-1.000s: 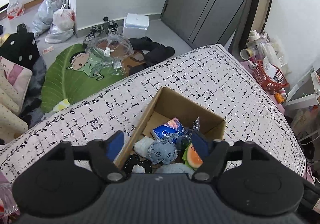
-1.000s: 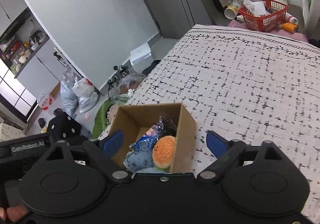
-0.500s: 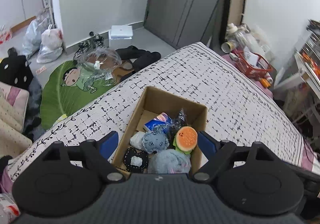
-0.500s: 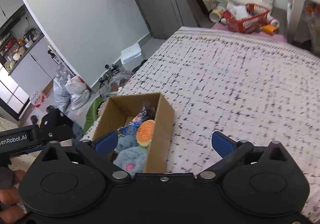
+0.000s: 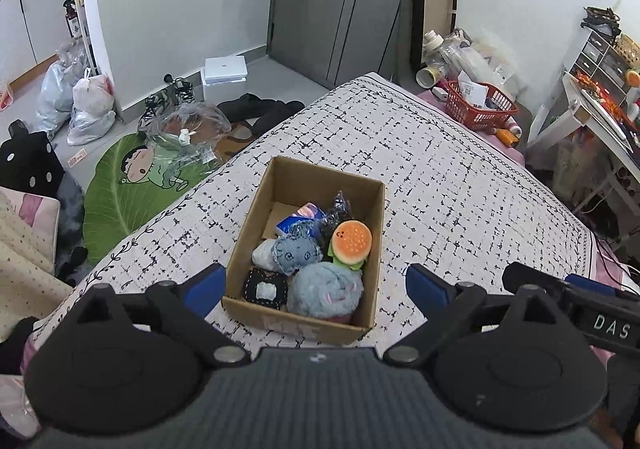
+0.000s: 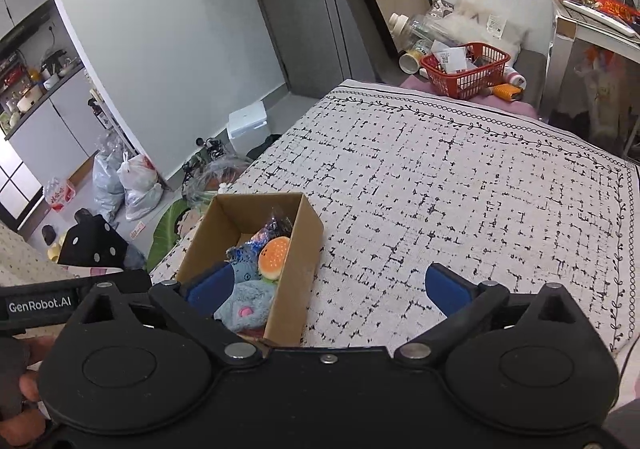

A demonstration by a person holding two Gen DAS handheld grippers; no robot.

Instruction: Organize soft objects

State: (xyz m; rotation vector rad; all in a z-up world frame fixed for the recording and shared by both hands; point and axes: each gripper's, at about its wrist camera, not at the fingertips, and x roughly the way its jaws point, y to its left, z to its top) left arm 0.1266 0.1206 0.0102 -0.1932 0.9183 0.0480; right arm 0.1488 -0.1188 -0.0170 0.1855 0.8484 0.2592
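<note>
An open cardboard box (image 5: 256,217) stands on the patterned bed cover (image 5: 460,185). It holds several soft toys: a burger plush (image 5: 351,243), a blue-grey fluffy plush (image 5: 325,289), a denim round plush (image 5: 298,253), a black square pad (image 5: 266,286) and a blue packet (image 5: 299,217). My left gripper (image 5: 314,285) is open and empty, raised above the box's near end. My right gripper (image 6: 330,285) is open and empty, above the box's right wall (image 6: 302,269). The burger plush (image 6: 274,253) shows there too.
A red basket (image 5: 478,105) with clutter sits past the bed's far corner. On the floor to the left lie a green leaf mat (image 5: 128,185), plastic bags (image 5: 88,105) and a white box (image 5: 224,71). A desk (image 5: 600,121) stands on the right.
Both grippers have pulled back and up from the box, so the whole box now shows. The burger plush lies in the box among the other toys.
</note>
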